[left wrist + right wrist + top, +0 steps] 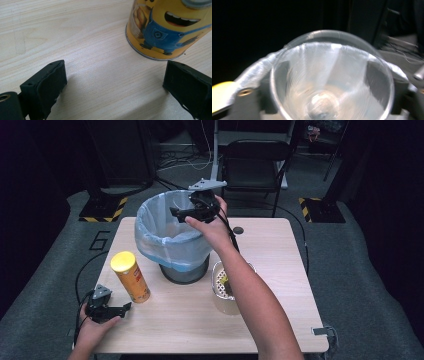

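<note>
A clear plastic cup [332, 82] sits mouth-first between my right gripper's [176, 212] jaws, above the lined trash bin [144, 227]. I cannot tell whether they pinch it. It looks light, thin and crushable, so I'd grip its wall gently. My left gripper [127, 307] is spread and empty.

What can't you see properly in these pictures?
1. Right gripper view: the clear plastic cup is blurred, so whether the jaws press it cannot be told.
2. Left gripper view: the yellow cartoon-printed can is cut off by the top edge.
3. High view: the person's forearm covers part of the pale tub, hiding its contents.
</note>
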